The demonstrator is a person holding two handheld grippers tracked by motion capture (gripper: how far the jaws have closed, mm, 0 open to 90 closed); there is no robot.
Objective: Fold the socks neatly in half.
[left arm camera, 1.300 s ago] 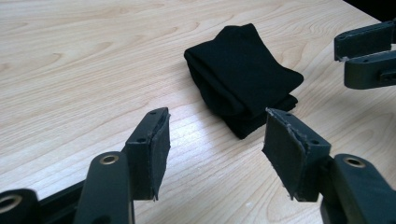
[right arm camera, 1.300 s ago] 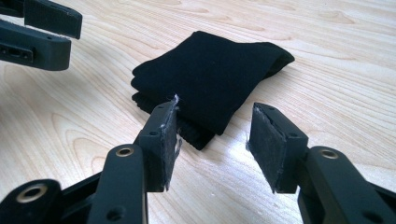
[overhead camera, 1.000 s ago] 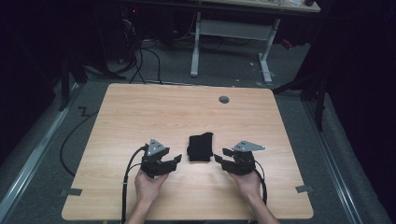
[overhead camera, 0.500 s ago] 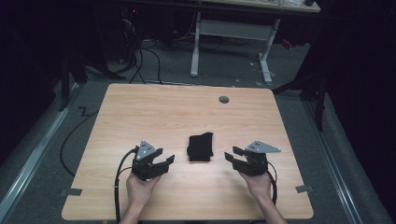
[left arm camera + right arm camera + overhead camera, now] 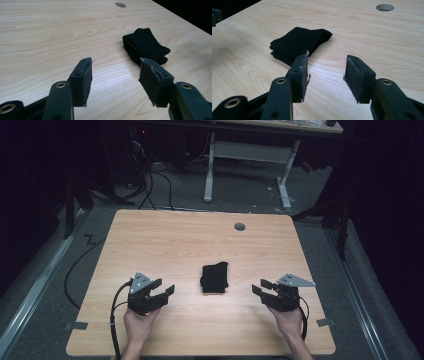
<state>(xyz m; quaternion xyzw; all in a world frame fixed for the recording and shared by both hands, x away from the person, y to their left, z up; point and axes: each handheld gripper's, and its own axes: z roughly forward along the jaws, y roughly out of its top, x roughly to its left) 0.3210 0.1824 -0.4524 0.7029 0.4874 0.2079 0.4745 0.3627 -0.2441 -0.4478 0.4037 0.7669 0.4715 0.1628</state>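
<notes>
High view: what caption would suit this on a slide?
Folded black cloth on a wooden table, flanked by open left hand-held gripper and right hand-held gripper.

The high view looks down on the table; both low claw cameras share the folded black cloth.

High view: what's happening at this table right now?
A person holds a black two-jaw gripper in each hand over a light wooden table. A folded black cloth lies flat between them, touched by neither. The left gripper and right gripper are both open and empty, each off to its own side of the cloth.
</notes>
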